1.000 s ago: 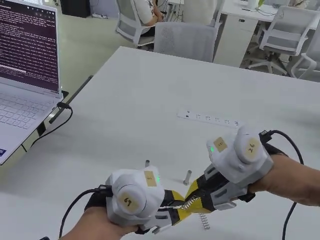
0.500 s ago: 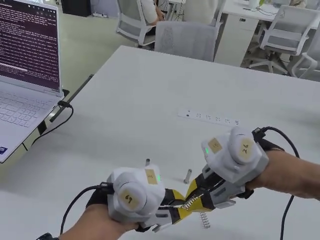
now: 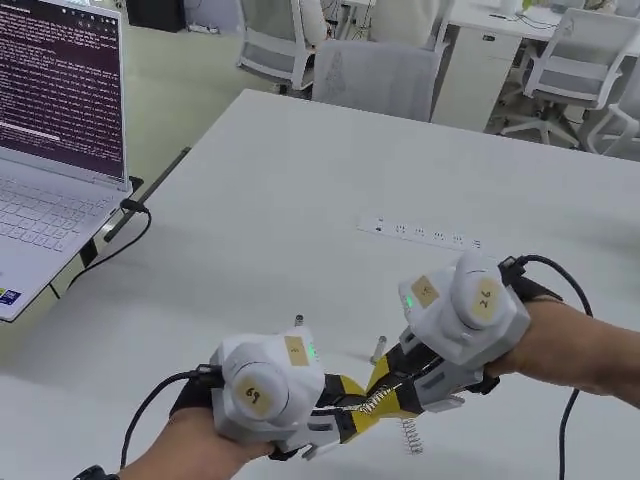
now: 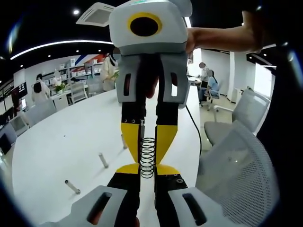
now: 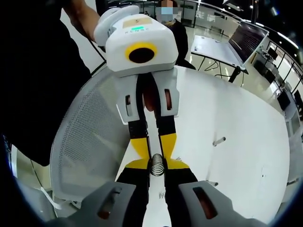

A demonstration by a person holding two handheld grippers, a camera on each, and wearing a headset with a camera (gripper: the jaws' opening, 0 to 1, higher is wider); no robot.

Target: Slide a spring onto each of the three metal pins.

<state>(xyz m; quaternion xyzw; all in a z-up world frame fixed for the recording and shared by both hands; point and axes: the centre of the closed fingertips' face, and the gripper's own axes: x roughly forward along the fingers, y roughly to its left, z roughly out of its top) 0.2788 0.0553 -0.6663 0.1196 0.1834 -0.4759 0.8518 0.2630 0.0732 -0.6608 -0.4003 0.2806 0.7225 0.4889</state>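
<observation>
Spring (image 3: pixel 376 402) is off the table (image 3: pixel 300 200), held in the air low in the head view between left gripper (image 3: pixel 347 411) and right gripper (image 3: pixel 392 392), not yet on any pin. Risk, by my reading: with both tools pinching one short coil, any twist or pull between your hands could bend it. It could also flick out when one side lets go, and would likely land near the spare spring (image 3: pixel 410 436) lying on the table just below. Two pins stand beyond the tips, left pin (image 3: pixel 298 321) and right pin (image 3: pixel 377 348); a low sweep could knock either over. Left gripper: jaws drawn almost together, clamped on one end of the coil. Right gripper: jaws likewise narrow, clamped on the other end. Which one carries the load, cannot tell.
</observation>
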